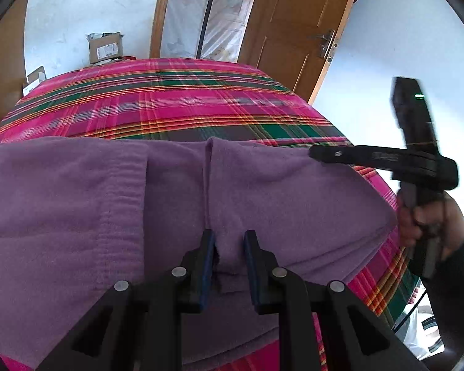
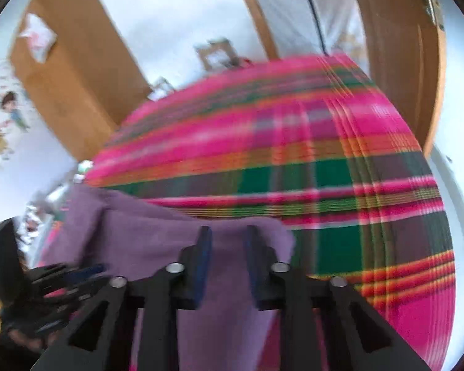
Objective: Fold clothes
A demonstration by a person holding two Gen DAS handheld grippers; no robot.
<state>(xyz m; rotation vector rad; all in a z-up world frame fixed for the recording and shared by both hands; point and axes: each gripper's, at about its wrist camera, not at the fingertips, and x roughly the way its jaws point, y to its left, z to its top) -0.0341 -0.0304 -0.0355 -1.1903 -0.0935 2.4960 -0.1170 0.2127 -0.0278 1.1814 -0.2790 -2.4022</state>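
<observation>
A purple fleece garment point(image 1: 176, 204) lies spread over the near part of a bed with a pink and green plaid cover point(image 1: 182, 105). My left gripper point(image 1: 229, 241) is shut on a pinched fold of it near the near edge. In the left wrist view, my right gripper point(image 1: 317, 154) reaches in from the right, its tip at the garment's far right corner, held by a hand point(image 1: 430, 219). The right wrist view is blurred by motion; there my right gripper point(image 2: 229, 241) is shut on purple cloth point(image 2: 157, 235) that runs between its fingers. The left gripper point(image 2: 77, 275) shows at lower left.
The plaid cover point(image 2: 324, 160) stretches bare beyond the garment. A wooden door point(image 1: 294, 31) stands behind the bed at right, cardboard boxes point(image 1: 105, 48) sit by the wall at back left, and a wooden cabinet point(image 2: 74, 71) stands to the left.
</observation>
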